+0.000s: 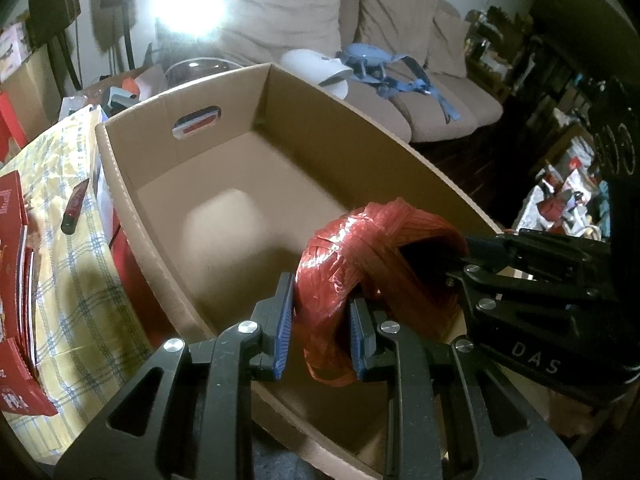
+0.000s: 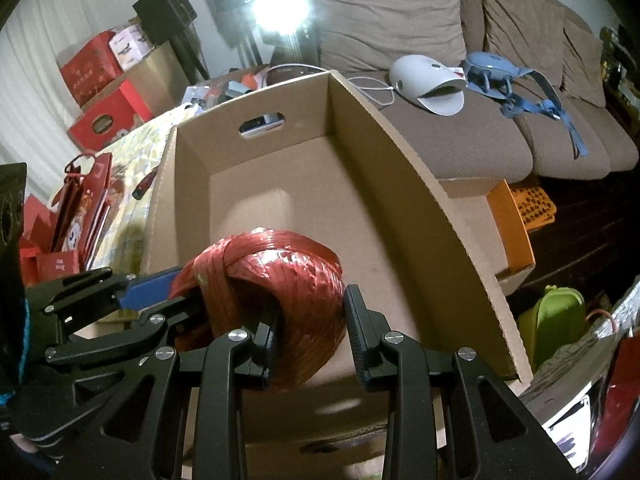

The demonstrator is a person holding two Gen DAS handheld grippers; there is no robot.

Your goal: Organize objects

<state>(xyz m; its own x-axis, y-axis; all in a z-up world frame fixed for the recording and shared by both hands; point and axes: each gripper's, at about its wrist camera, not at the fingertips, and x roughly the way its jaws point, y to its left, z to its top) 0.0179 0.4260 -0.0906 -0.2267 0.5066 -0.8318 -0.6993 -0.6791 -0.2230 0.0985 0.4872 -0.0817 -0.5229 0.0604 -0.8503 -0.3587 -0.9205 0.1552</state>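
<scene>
Both tongs, left gripper (image 1: 320,320) and right gripper (image 2: 310,334), clamp the red twine ball (image 1: 360,264) above the cardboard box (image 1: 280,76). Seemingly nothing lies inside the box yet, so release and the remaining clutter beside it are left.

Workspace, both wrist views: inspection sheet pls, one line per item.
Surface: yellow checked cloth beside the box, partly covered.
Job's things: red twine ball held over the open cardboard box; box floor bare.
Clutter: red paper bags; dark tube on the cloth; orange crate; green container.
Grippers: left gripper and right gripper both clamp the ball, one finger of each inside its hollow.
Cables: white cord on the sofa.
Surroundings: beige sofa with white cap and blue straps; bright lamp glare.
</scene>
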